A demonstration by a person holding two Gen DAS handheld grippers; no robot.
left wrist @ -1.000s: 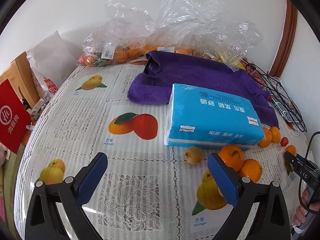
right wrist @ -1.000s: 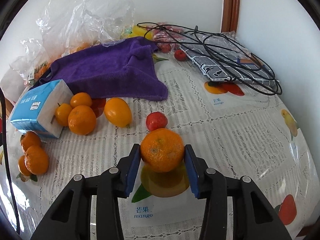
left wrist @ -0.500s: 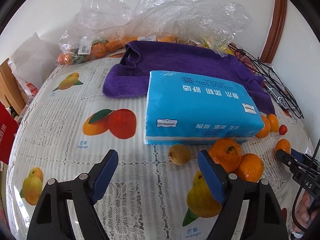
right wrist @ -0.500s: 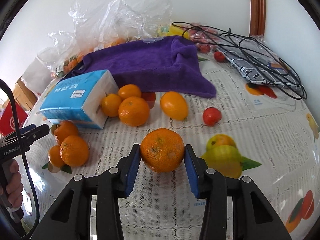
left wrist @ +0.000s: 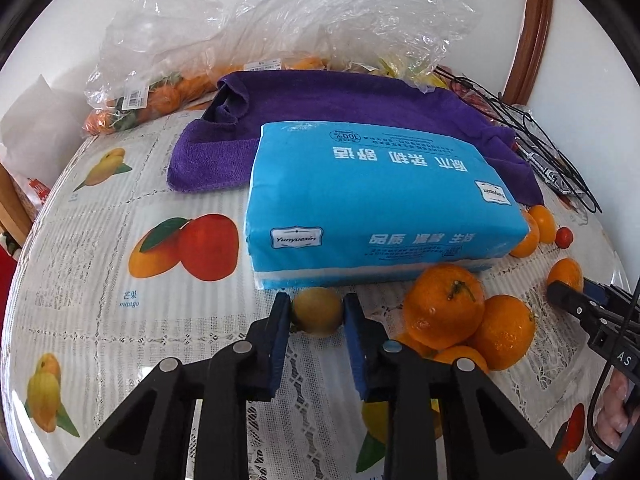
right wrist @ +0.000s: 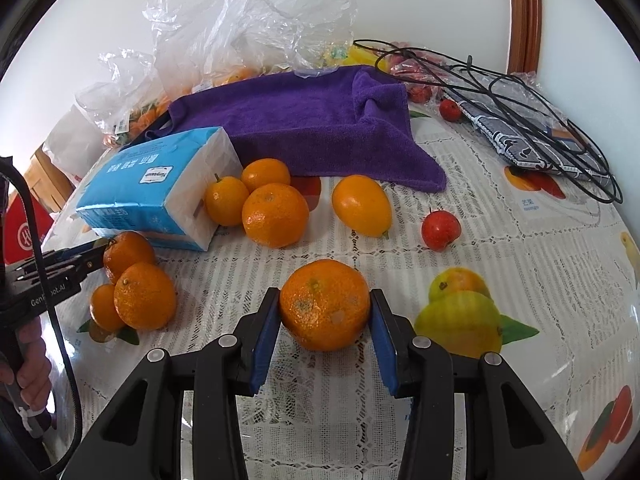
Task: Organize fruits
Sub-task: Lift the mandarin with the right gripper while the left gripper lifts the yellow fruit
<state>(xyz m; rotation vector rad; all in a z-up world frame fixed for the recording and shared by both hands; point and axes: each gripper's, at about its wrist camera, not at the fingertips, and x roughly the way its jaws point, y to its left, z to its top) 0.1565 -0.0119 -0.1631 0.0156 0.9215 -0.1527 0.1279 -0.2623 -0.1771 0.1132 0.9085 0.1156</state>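
Left wrist view only: small yellow fruit [left wrist: 317,311] clamped between the pads of the left gripper [left wrist: 316,318], sitting on the tablecloth [left wrist: 100,264] just in front of the tissue pack [left wrist: 380,200]. The right wrist view doesn't show this fruit; there the left gripper [right wrist: 86,258] shows only as a black tip at the left edge, by a cluster of three oranges [right wrist: 136,284], with a hand [right wrist: 30,364] on its handle.

Right wrist view only: big orange [right wrist: 325,304] clamped between the blue pads of the right gripper [right wrist: 325,314], pads touching both its sides. Whether it rests on the cloth or is lifted, can't tell. Also only clear here: the group of three oranges [right wrist: 260,200] against the pack's end, an oval orange fruit [right wrist: 362,205] beside them, a small red fruit [right wrist: 441,229] to its right, and black cables [right wrist: 520,92] at the back right.

In the left view the right gripper [left wrist: 576,300] shows at the right edge with an orange [left wrist: 565,274] at its tip.

Both views: purple towel [left wrist: 360,112] behind the pack, clear plastic bags [left wrist: 280,20] against the wall.
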